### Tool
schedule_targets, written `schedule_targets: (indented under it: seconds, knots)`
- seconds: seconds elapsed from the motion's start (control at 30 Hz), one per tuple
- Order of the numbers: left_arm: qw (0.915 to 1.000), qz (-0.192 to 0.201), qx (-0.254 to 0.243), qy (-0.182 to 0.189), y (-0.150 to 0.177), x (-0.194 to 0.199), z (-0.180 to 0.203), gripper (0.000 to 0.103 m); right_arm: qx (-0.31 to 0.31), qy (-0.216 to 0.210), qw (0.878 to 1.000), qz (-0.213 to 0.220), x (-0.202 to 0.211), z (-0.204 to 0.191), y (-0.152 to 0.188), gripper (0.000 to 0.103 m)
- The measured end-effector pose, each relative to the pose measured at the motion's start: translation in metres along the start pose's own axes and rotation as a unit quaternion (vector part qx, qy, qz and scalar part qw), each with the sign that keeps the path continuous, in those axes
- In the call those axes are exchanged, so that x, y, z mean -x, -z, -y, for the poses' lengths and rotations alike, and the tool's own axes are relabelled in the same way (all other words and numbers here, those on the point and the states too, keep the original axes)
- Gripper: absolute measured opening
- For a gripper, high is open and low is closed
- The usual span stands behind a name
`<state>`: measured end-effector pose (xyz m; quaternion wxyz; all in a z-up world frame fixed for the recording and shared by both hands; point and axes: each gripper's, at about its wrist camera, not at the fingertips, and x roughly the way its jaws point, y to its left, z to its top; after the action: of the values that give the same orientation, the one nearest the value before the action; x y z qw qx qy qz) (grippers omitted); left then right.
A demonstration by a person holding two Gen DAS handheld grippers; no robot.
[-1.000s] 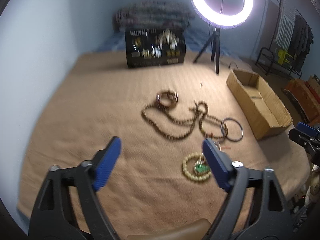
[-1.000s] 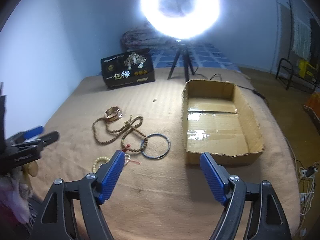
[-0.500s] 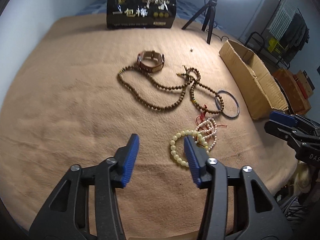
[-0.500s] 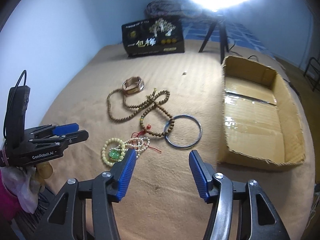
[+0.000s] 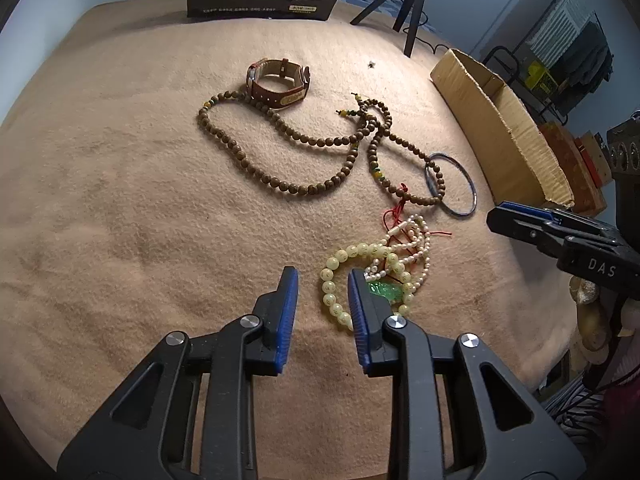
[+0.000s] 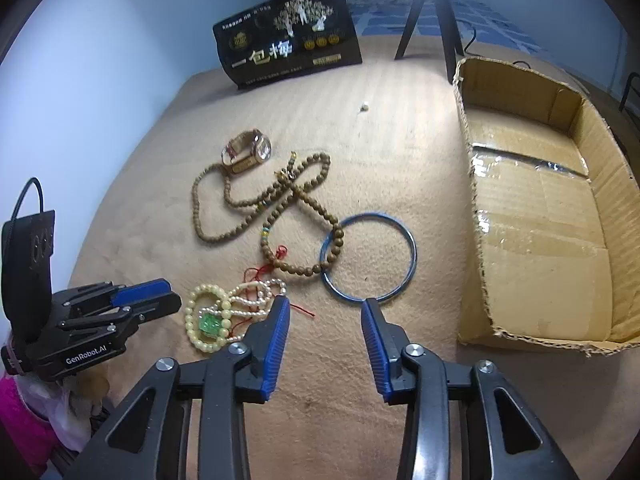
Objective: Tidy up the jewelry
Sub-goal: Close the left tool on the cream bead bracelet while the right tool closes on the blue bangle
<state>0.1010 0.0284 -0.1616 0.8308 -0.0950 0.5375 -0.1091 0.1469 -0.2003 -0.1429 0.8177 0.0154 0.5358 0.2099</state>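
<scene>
Jewelry lies on a tan blanket (image 5: pixel 120 200). A pale yellow bead bracelet (image 5: pixel 340 260) with a green charm (image 5: pixel 384 290) lies tangled with a small pearl strand (image 5: pixel 420 240). My left gripper (image 5: pixel 322 280) is open and empty just left of it, its right finger over the bracelet's near side. A long brown bead necklace (image 5: pixel 280 176), a brown watch (image 5: pixel 280 80) and a blue bangle (image 6: pixel 370 256) lie beyond. My right gripper (image 6: pixel 325 314) is open and empty just short of the bangle.
An open cardboard box (image 6: pixel 540 208) lies at the right. A black printed bag (image 6: pixel 288 48) stands at the back beside a light tripod (image 6: pixel 436 16). The blanket's front edge drops off close below both grippers. The left gripper also shows in the right wrist view (image 6: pixel 140 300).
Both grippers have moved forward and down toward the jewelry. The jaws of both have narrowed from wide open, the left more than the right.
</scene>
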Motion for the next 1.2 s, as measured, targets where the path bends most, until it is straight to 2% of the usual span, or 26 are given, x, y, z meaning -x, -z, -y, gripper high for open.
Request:
schedule_targets:
  seconds: [0.43,0.63,0.73,0.83,1.2]
  knots:
    - [0.9996,-0.025,-0.01,-0.008,-0.005,-0.024,-0.001,0.019,0.042,0.027,0.999,-0.007,-0.017,-0.007,-0.004,0.036]
    - [0.9991,-0.023,-0.031,-0.018,-0.006,-0.03,0.006,0.019,0.054,0.039,0.998,-0.014,-0.028,-0.008,-0.007,0.036]
    - [0.9988,-0.02,-0.037,-0.024,-0.007,-0.031,0.008,0.014,0.059,0.043,0.997,-0.019,-0.033,-0.008,-0.009,0.036]
    - [0.9991,-0.019,-0.032,-0.023,-0.008,-0.031,0.005,0.008,0.066,0.05,0.996,-0.019,-0.038,-0.009,-0.01,0.036]
    - [0.9997,-0.016,-0.017,-0.009,-0.008,-0.028,-0.003,0.007,0.108,0.053,0.992,-0.032,-0.047,-0.018,-0.009,0.034]
